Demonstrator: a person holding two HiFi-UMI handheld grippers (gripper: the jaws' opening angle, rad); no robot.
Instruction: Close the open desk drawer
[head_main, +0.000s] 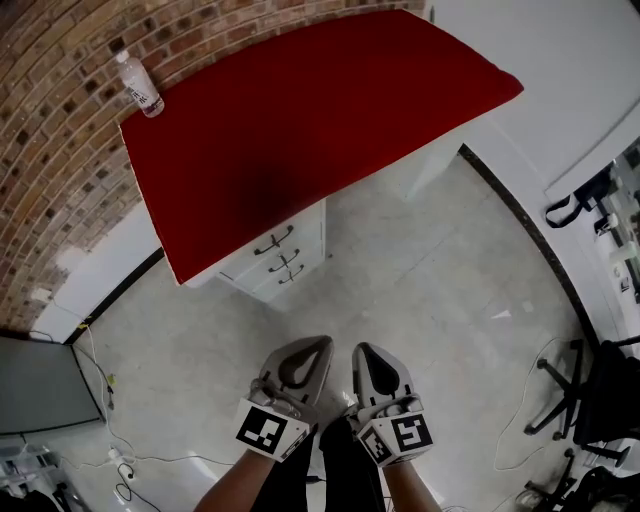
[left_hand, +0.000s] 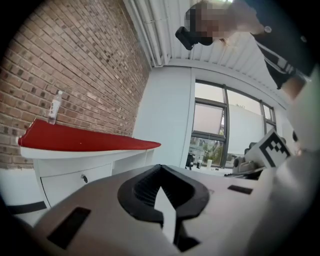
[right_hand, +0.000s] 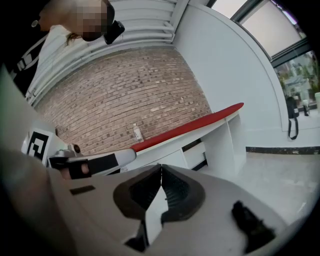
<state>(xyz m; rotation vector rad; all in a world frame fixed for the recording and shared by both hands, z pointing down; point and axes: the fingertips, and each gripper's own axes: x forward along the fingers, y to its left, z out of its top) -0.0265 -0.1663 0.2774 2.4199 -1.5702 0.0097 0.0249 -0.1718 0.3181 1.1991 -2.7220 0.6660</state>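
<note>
A white desk with a red top (head_main: 310, 110) stands against the brick wall. Its drawer unit (head_main: 280, 255) has three fronts with black handles; in the head view the lower fronts seem to stand out a little further than the top one. Both grippers hang side by side above the floor, well short of the drawers. My left gripper (head_main: 322, 342) is shut and empty, tips meeting (left_hand: 160, 167). So is my right gripper (head_main: 360, 349), its tips together (right_hand: 161, 165). The desk (right_hand: 200, 127) lies ahead in the right gripper view, with the drawers (right_hand: 200, 152) under it.
A clear bottle (head_main: 138, 85) stands on the desk's far left corner. A dark screen (head_main: 40, 385) and floor cables (head_main: 110, 450) lie at the left. Office chairs (head_main: 590, 400) stand at the right. Light floor (head_main: 420, 290) lies between me and the desk.
</note>
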